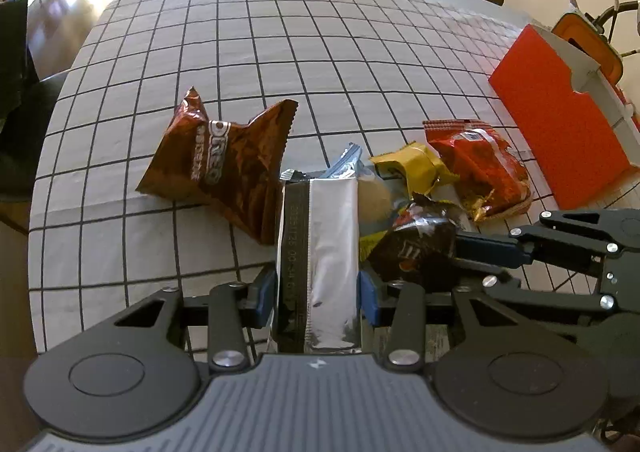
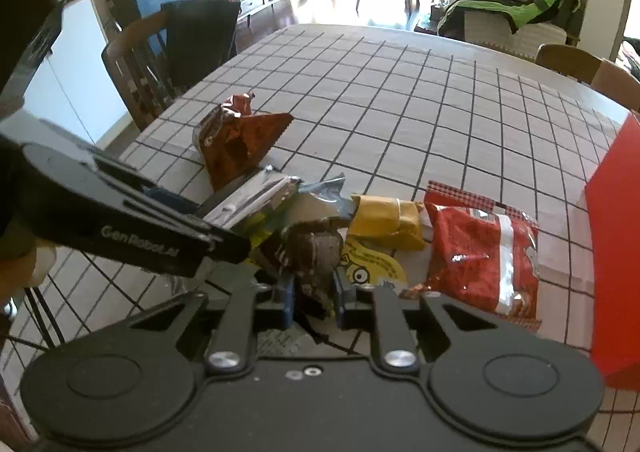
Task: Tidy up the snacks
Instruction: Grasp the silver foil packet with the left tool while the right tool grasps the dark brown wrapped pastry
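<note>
My left gripper is shut on a silver foil snack pack, held lengthwise between the blue pads. My right gripper is shut on a dark brown M&M's bag, which also shows in the left wrist view. A brown Oreo bag lies to the left on the checked tablecloth. A yellow pack, a red snack bag and a yellow Minions pack lie in the pile. The right gripper reaches in from the right.
A red and white cardboard box stands open at the table's right side, also at the right edge of the right wrist view. Wooden chairs stand around the table. An orange bin sits beyond the box.
</note>
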`<action>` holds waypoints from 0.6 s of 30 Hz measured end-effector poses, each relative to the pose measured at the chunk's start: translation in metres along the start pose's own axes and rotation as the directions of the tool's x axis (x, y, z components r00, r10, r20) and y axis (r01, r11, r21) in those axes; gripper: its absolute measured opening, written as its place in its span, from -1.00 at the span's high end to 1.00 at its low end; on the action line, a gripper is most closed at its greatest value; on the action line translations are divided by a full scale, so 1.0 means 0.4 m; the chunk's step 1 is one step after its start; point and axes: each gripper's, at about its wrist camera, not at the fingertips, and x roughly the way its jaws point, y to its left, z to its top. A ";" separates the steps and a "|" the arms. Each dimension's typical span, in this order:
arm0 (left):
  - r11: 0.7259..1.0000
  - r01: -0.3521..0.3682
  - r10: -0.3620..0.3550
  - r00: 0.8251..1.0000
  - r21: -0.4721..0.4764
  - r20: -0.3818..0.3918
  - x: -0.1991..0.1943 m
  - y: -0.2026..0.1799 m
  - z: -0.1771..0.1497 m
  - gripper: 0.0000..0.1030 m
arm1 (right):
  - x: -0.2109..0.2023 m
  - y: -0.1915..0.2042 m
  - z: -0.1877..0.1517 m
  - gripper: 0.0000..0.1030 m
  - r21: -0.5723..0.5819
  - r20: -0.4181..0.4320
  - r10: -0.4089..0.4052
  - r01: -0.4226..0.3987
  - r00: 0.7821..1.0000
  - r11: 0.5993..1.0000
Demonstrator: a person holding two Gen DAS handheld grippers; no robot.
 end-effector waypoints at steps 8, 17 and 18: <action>1.000 0.011 -0.010 1.000 -0.019 0.018 -0.043 -0.010 -0.037 0.19 | -0.040 -0.019 -0.024 0.75 0.014 0.010 0.034 -0.034 0.999 0.999; 0.999 0.004 -0.003 1.000 -0.048 0.024 -0.066 -0.005 -0.071 0.19 | -0.035 -0.016 -0.032 0.33 0.021 -0.008 0.042 -0.041 0.999 0.999; 0.999 0.004 -0.002 1.000 -0.054 0.026 -0.068 -0.002 -0.072 0.19 | -0.034 -0.016 -0.031 0.13 0.022 -0.006 0.038 -0.038 0.999 0.999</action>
